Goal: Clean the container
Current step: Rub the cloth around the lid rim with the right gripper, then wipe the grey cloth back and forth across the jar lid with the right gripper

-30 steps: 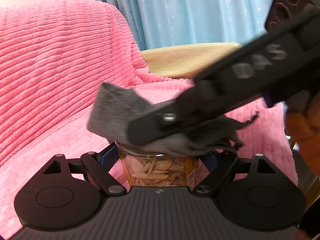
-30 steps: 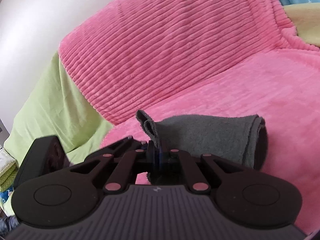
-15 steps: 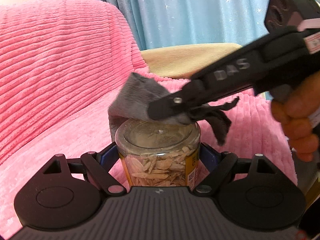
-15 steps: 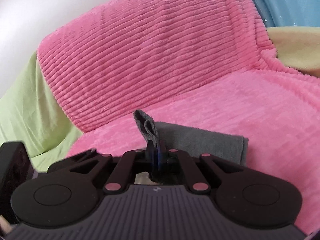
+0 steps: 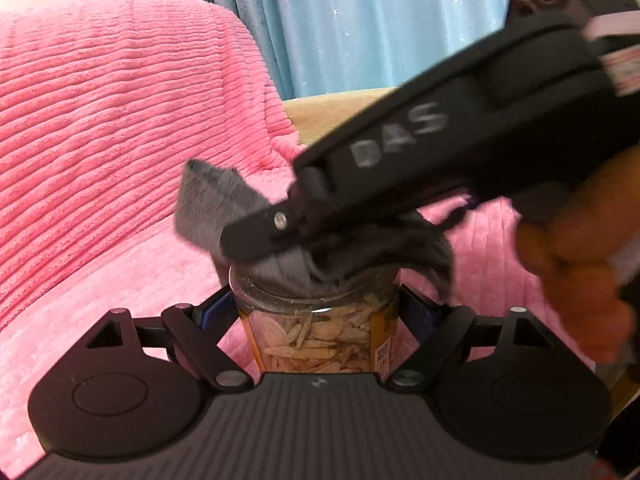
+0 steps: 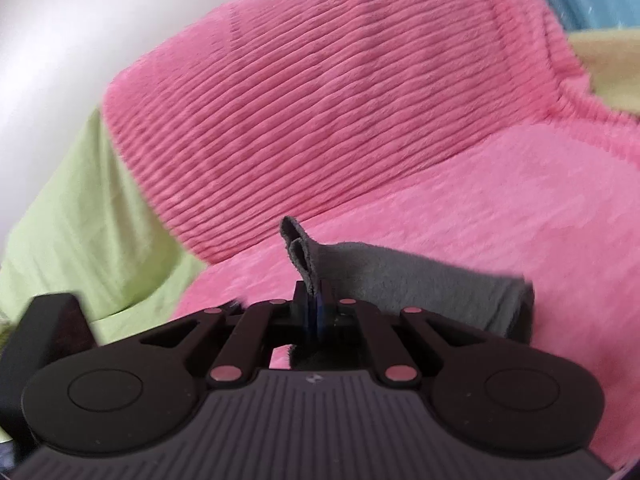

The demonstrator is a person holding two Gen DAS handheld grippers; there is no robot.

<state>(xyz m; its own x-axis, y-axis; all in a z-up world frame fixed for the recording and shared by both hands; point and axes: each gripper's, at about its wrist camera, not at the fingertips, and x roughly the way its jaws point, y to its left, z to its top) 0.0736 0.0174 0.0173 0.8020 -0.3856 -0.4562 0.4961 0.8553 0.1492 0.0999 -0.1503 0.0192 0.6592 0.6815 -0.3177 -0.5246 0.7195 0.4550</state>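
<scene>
A clear jar (image 5: 320, 336) of pale dried slices with a yellow label stands upright between the fingers of my left gripper (image 5: 316, 312), which is shut on it. My right gripper (image 5: 256, 236) reaches in from the upper right, shut on a grey cloth (image 5: 216, 208) that is pressed down on the jar's top, hiding most of the lid. In the right wrist view the right gripper (image 6: 314, 312) pinches a fold of the grey cloth (image 6: 400, 280), and the rest of it drapes away to the right. A person's hand (image 5: 576, 288) holds the right gripper's handle.
A pink ribbed blanket (image 5: 100, 140) covers the sofa seat and back behind the jar. A light green cover (image 6: 72, 232) lies at the left, a beige cushion (image 5: 328, 112) and a blue starred curtain (image 5: 360, 24) at the back.
The right gripper has dipped lower and moved left with the cloth, which now covers the lid that was bare half a second ago. The jar and left gripper have stayed put.
</scene>
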